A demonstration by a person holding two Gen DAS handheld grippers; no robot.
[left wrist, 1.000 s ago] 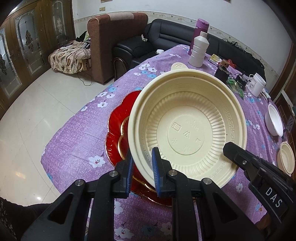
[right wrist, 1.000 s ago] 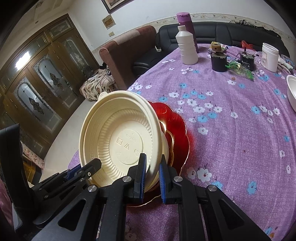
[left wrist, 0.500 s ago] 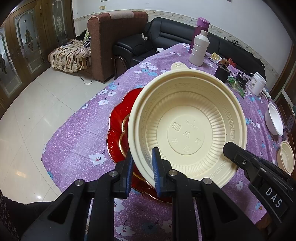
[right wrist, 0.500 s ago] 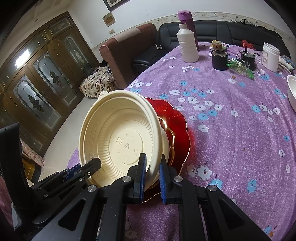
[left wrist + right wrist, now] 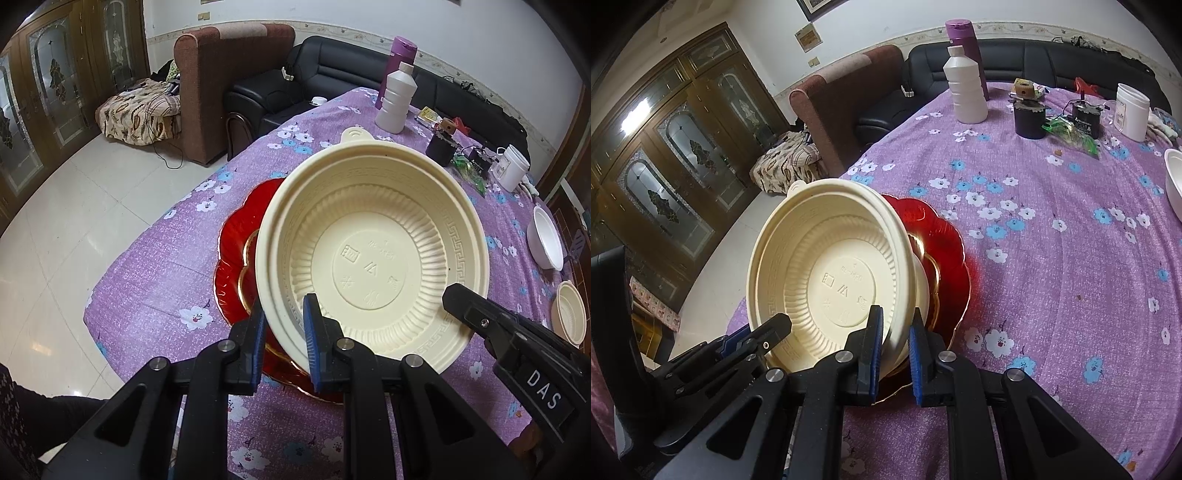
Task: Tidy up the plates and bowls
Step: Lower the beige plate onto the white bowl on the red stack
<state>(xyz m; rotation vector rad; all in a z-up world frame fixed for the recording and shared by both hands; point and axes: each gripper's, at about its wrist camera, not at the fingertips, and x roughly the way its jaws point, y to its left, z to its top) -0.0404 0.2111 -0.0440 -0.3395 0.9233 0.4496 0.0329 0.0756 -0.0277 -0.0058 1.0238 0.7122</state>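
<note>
A large cream plastic bowl (image 5: 369, 258) hangs tilted above a red scalloped plate with gold trim (image 5: 236, 251), its ribbed inside facing the cameras. My left gripper (image 5: 284, 343) is shut on the bowl's near rim, one blue pad inside and one outside. My right gripper (image 5: 895, 343) is shut on the same bowl (image 5: 827, 280) further along the rim. Each gripper shows in the other's view, the right one (image 5: 458, 299) at the bowl's right edge and the left one (image 5: 775, 325) at its left edge. The red plate (image 5: 945, 258) lies flat on the purple flowered cloth, partly hidden behind the bowl.
A white bowl (image 5: 546, 236) and a small cream bowl (image 5: 570, 314) sit at the table's right side. At the far end stand a white bottle (image 5: 395, 99), a purple flask (image 5: 400, 51), a black pot (image 5: 439, 147) and a white jar (image 5: 511, 168). The table edge (image 5: 155, 229) drops to tiled floor on the left.
</note>
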